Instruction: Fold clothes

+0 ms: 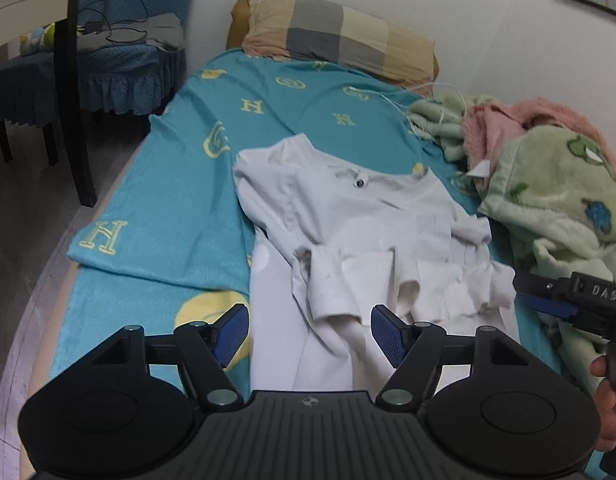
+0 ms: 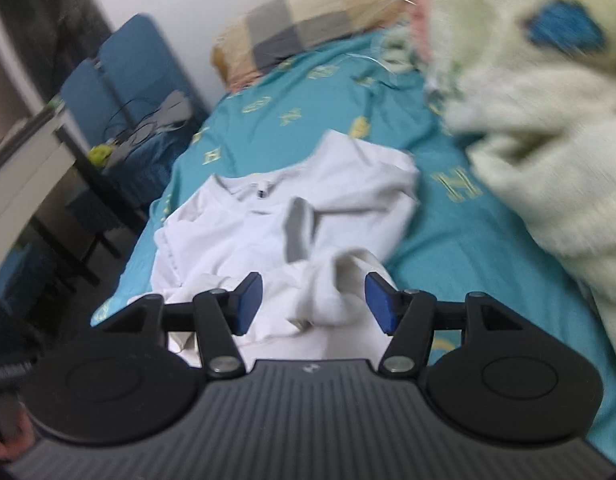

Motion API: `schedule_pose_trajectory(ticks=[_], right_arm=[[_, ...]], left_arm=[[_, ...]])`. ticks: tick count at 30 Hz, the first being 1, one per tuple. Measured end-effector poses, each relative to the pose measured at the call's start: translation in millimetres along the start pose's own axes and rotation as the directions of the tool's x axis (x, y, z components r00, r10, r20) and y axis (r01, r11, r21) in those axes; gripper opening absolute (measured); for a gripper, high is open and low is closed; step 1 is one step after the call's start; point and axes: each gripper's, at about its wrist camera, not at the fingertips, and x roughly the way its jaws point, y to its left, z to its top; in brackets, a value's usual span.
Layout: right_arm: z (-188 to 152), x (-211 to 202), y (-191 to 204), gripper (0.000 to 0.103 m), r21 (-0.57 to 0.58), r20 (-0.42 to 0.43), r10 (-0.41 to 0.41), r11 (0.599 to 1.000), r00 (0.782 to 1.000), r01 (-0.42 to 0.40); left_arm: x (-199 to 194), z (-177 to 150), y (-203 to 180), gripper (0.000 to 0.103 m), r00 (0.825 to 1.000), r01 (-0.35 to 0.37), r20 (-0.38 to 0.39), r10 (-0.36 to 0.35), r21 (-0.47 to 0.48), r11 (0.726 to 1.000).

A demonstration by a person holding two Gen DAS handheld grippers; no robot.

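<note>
A white shirt (image 1: 360,232) lies rumpled on the teal bedspread (image 1: 179,184), collar toward the pillow, both sleeves folded in over its body. My left gripper (image 1: 310,332) hovers open above the shirt's lower part, blue pads wide apart with nothing between them. The right gripper (image 1: 548,300) shows at the shirt's right edge in the left wrist view, held by a hand. In the blurred right wrist view the right gripper (image 2: 314,304) is open over a bunched sleeve of the shirt (image 2: 291,216), holding nothing.
A checked pillow (image 1: 340,32) lies at the head of the bed. A heap of green and pink blankets (image 1: 548,184) fills the right side. A white cable (image 1: 424,96) trails near it. A blue-covered chair (image 1: 119,56) and a dark table leg (image 1: 71,92) stand left.
</note>
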Motion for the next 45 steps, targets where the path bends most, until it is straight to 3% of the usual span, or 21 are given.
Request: schedule_pose_trajectory(ticks=[3,5,9,13,15,18,21,23,25,29,34,37,45], right_arm=[[-5.1,-1.4,-16.2,0.06,0.083,-0.042,-0.001,0.997,0.999,0.005],[-8.5,1.7,-21.3,0.061,0.092,-0.072,-0.014,0.996,0.997,0.02],[-14.6,10.6,-23.8,0.06,0.077,-0.121,-0.011,0.997,0.993,0.02],[-20.5,24.1,-20.1,0.06,0.001,-0.159,-0.056,0.998,0.986,0.057],[-22.2,31.1,-19.2,0.06,-0.027,-0.169,-0.068,0.998,0.983,0.065],[-22.4,37.5,-20.3,0.06,-0.04,-0.167,-0.071,0.997,0.983,0.065],[-22.5,36.7,-19.0,0.053,-0.048,-0.156,-0.063,0.997,0.986,0.056],[-22.6,34.9,-17.4,0.04,-0.054,-0.152,-0.06,0.997,0.986,0.052],[-22.6,33.2,-14.8,0.035,-0.068,-0.152,-0.066,0.996,0.986,0.057],[-25.3,37.2,-13.2,0.035,-0.094,-0.164,-0.094,0.992,0.982,0.079],[-25.0,37.6,-13.9,0.035,-0.088,-0.158,-0.095,0.993,0.983,0.082],[-23.4,29.9,-10.3,0.036,-0.098,-0.127,-0.099,0.991,0.987,0.087],[-23.7,-38.7,21.2,0.037,-0.18,0.034,-0.028,0.983,0.999,0.033]], left_arm=[[13.3,-4.0,-2.4,0.061,1.0,-0.003,-0.025,0.003,0.019,1.0],[22.8,-7.2,-0.3,0.06,0.998,0.034,-0.044,-0.033,0.005,0.999],[42.5,-12.4,0.2,0.043,0.993,0.075,-0.094,-0.076,-0.021,0.997],[48.5,-16.2,-7.9,0.035,0.994,0.073,-0.087,-0.07,0.03,0.997],[49.4,-17.7,-8.9,0.018,0.994,0.068,-0.083,-0.065,0.036,0.997],[42.7,-15.0,-5.6,0.005,0.996,0.06,-0.062,-0.059,0.011,0.998],[26.8,-10.0,0.0,0.004,0.998,0.054,-0.031,-0.055,-0.035,0.998],[12.9,-5.6,4.7,0.004,0.999,0.049,-0.004,-0.049,-0.064,0.997],[5.3,-3.5,8.5,0.004,0.999,0.042,0.005,-0.042,-0.08,0.996],[16.6,-9.4,5.5,0.004,0.999,-0.025,-0.042,0.023,-0.046,0.999],[-2.1,-11.0,-1.4,0.005,0.999,-0.027,-0.018,0.026,-0.031,0.999],[-14.6,-11.5,-5.6,0.009,1.0,-0.025,-0.001,0.025,-0.023,0.999],[-51.8,-15.1,-18.7,0.036,0.998,-0.02,0.055,0.02,0.005,1.0]])
